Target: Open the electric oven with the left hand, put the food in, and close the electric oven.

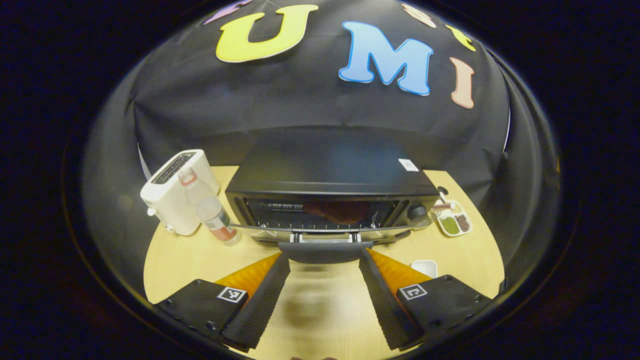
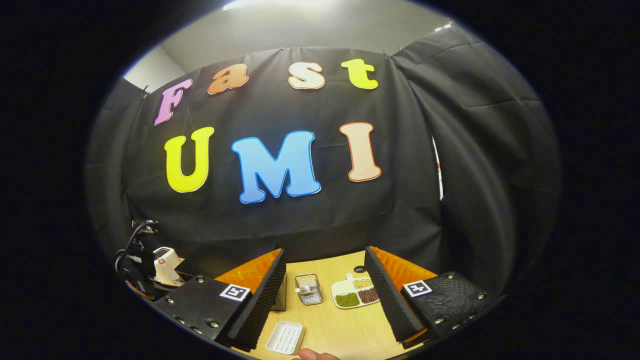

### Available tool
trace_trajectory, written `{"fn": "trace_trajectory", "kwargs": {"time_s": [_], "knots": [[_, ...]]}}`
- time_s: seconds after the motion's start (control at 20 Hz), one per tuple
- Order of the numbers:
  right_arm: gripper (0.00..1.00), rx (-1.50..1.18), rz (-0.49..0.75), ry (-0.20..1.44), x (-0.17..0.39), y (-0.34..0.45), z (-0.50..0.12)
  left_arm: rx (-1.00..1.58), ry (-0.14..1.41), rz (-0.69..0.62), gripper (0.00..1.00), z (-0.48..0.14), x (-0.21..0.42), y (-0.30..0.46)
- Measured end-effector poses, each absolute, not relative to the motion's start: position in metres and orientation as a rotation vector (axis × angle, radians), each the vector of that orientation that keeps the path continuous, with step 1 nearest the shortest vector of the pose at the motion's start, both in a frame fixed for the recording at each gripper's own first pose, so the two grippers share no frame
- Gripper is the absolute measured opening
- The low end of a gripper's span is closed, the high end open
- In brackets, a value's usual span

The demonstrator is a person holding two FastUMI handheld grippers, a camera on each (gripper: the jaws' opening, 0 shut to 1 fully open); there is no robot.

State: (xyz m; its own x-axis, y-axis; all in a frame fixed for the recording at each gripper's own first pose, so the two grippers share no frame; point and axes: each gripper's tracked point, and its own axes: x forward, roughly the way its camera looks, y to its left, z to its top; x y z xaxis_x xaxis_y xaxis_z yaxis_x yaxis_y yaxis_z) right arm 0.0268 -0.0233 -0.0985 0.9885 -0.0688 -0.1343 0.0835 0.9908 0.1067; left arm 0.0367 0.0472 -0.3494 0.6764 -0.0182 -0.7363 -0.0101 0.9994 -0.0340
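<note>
The black electric oven [image 1: 330, 175] stands in the middle of the wooden table [image 1: 190, 255], its glass door [image 1: 320, 212] facing me. My left gripper [image 1: 325, 257] is open, and the door's dark handle bar [image 1: 325, 250] lies across the gap between the wide-spread fingertips, which do not press on it. In the right gripper view my right gripper [image 2: 325, 255] hangs open and empty above the table [image 2: 340, 330]. Below it lie a small white ridged dish [image 2: 286, 337], a little metal basket [image 2: 308, 289] and a white divided plate of beans [image 2: 355, 294].
A white toaster [image 1: 175, 192] and a clear bottle [image 1: 215, 215] stand left of the oven. The divided plate [image 1: 452, 222] and the white dish [image 1: 425, 267] lie to its right. A cabled black device [image 2: 140, 265] is at the far left, and a fingertip [image 2: 312, 355] at the bottom edge.
</note>
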Motion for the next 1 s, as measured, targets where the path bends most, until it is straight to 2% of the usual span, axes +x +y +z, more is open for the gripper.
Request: {"fn": "trace_trajectory", "kwargs": {"time_s": [0.15,0.25,0.35,0.45,0.5,0.6,0.65,0.75,1.0], "knots": [[0.95,0.111,-0.059,0.133,0.024,-0.026,-0.1,-0.022,0.814,0.005,0.92,-0.343,0.037,0.048],[0.96,0.104,-0.056,0.132,0.024,-0.03,-0.097,-0.021,0.791,0.014,0.99,-0.336,0.039,0.048],[0.96,0.098,-0.05,0.121,0.023,-0.034,-0.09,-0.016,0.717,0.02,0.95,-0.311,0.042,0.044],[0.95,0.092,-0.031,0.105,0.023,-0.036,-0.08,-0.005,0.621,0.024,0.95,-0.273,0.044,0.038],[0.95,0.084,-0.019,0.097,0.025,-0.036,-0.074,-0.01,0.563,0.028,0.99,-0.25,0.044,0.035],[0.96,0.066,0.006,0.081,0.029,-0.036,-0.059,-0.02,0.433,0.042,0.99,-0.191,0.04,0.03],[0.95,0.057,0.02,0.072,0.031,-0.035,-0.051,-0.011,0.363,0.063,0.95,-0.162,0.037,0.031],[0.96,0.041,0.052,0.057,0.034,-0.03,-0.036,0.017,0.243,0.094,0.96,-0.113,0.026,0.031],[0.96,0.042,0.137,0.02,0.028,-0.01,-0.005,0.047,0.12,0.099,0.99,-0.045,-0.006,0.012]]}}
